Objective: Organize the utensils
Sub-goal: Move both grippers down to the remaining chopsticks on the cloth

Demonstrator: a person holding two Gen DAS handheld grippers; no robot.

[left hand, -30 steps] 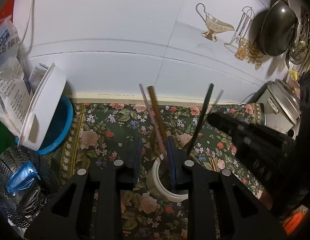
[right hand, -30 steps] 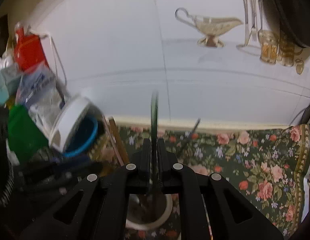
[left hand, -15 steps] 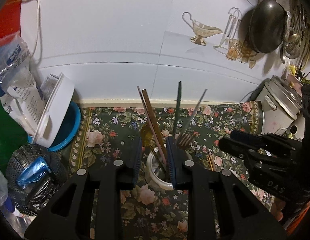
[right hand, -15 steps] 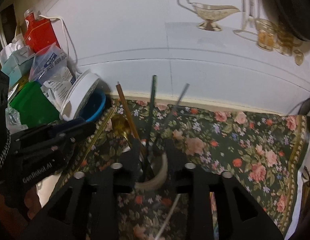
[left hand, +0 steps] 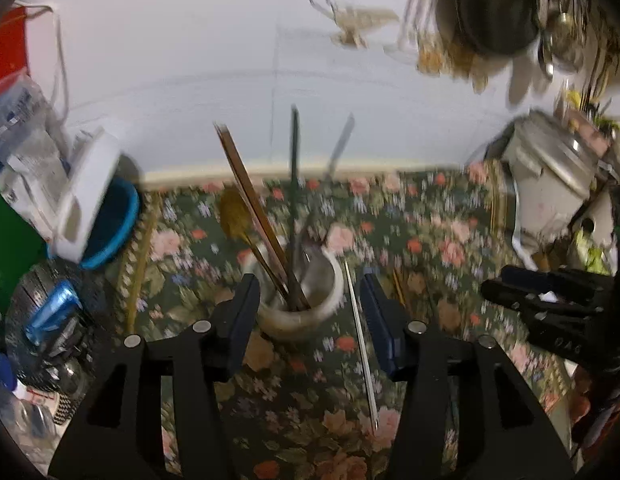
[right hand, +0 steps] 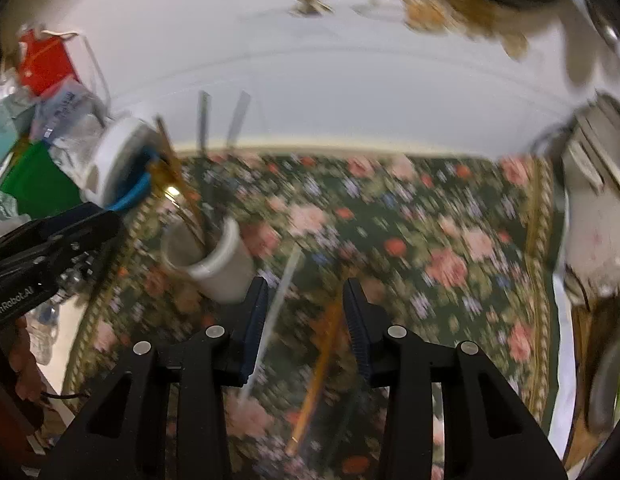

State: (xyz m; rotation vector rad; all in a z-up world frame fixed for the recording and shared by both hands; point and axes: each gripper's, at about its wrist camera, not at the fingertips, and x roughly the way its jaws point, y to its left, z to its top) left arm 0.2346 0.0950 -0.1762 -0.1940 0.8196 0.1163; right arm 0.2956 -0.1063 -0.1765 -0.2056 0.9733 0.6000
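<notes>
A white cup (left hand: 297, 304) stands on the floral cloth (left hand: 430, 240) and holds brown chopsticks (left hand: 249, 196), a golden spoon (left hand: 233, 212), a dark utensil (left hand: 294, 168) and a fork. My left gripper (left hand: 310, 312) is just behind the cup, its jaws opening and standing clear of the rim. A thin silver stick (left hand: 360, 344) lies on the cloth by its right finger. My right gripper (right hand: 305, 304) is to the right of the cup (right hand: 213, 260), jaws opening, nothing pressed between them. Below it lie the silver stick (right hand: 273, 312) and a wooden chopstick (right hand: 322, 364).
A blue bowl with a white lid (left hand: 97, 216) leans at the left wall, with a metal strainer (left hand: 49, 308) in front of it. A rice cooker (left hand: 550, 184) stands at the right. A dark pan (left hand: 498, 4) and ladles hang on the tiled wall.
The right gripper let go of the dark utensil, which now stands in the cup, and moved right. The left gripper drew back from the cup and its jaws spread wider.
</notes>
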